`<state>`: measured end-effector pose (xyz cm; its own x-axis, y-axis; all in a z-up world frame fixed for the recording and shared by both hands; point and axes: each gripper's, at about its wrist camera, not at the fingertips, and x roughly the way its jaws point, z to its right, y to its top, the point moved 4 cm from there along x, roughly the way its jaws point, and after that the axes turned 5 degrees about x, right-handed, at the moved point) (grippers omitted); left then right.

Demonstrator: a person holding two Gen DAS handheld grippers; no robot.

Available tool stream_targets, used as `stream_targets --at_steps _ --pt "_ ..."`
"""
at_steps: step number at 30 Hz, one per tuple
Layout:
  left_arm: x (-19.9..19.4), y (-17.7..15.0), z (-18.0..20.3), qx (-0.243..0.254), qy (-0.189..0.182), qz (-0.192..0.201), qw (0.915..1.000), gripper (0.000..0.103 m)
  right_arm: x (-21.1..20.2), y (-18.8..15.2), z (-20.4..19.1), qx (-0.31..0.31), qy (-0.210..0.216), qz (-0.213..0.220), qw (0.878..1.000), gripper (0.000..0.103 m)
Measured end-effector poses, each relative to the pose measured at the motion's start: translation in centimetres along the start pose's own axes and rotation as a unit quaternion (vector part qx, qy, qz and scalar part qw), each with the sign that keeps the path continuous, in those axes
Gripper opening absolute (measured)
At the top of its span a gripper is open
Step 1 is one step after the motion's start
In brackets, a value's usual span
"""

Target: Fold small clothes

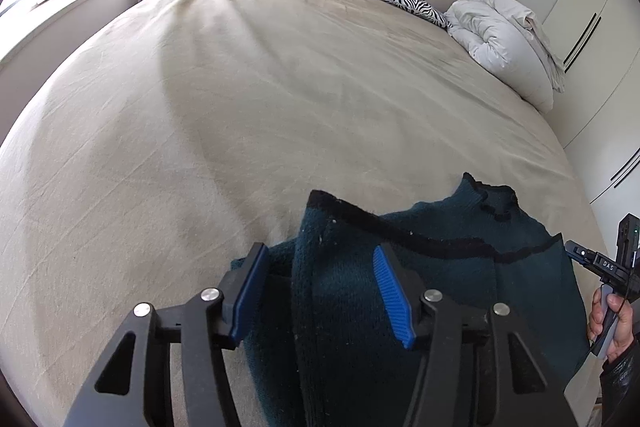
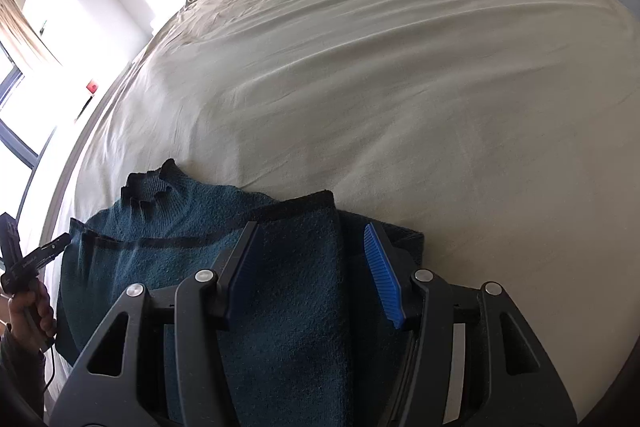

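Both grippers over teal knit sweater (image 1: 400, 267) on beige bedspread (image 1: 200, 107), near edge. Left gripper (image 1: 320, 291) jaws apart, folded-in sleeve between pads, no clamp. Right gripper (image 2: 310, 267) same (other sleeve). Next: pinch hem corners evenly, fold toward collar (image 2: 156, 187). Left view alone shows wardrobe doors (image 1: 580, 15); right view alone shows window (image 2: 16, 107).
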<state>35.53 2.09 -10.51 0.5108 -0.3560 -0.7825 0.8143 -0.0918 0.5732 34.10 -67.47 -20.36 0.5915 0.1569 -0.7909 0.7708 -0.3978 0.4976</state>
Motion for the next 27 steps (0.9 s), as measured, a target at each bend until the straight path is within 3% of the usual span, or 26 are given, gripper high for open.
stream_targets --at_steps 6,8,10,13,17,27 --pt "0.0 0.2 0.6 0.016 0.012 0.007 0.9998 0.035 1.1 -0.1 -0.5 -0.012 -0.017 -0.011 1.0 0.048" --pt "-0.1 0.3 0.8 0.024 0.015 0.01 0.9995 0.029 1.3 -0.1 -0.5 -0.017 -0.021 -0.011 1.0 0.031" --pt "-0.2 0.3 1.0 0.031 0.018 0.013 0.9993 0.025 1.2 0.0 -0.6 -0.022 -0.025 -0.006 0.999 0.027" --pt "0.0 0.1 1.1 0.035 0.014 0.01 0.9992 0.009 1.0 0.0 -1.2 -0.038 -0.031 0.0 0.999 0.014" --pt "-0.4 0.0 1.2 0.035 0.013 0.017 0.9992 0.007 0.1 0.1 -2.0 -0.06 -0.04 0.018 0.997 0.007" --pt "-2.5 0.1 0.1 0.001 0.012 0.058 0.9982 0.006 -5.0 0.6 -3.4 -0.079 -0.05 0.115 0.989 0.006"
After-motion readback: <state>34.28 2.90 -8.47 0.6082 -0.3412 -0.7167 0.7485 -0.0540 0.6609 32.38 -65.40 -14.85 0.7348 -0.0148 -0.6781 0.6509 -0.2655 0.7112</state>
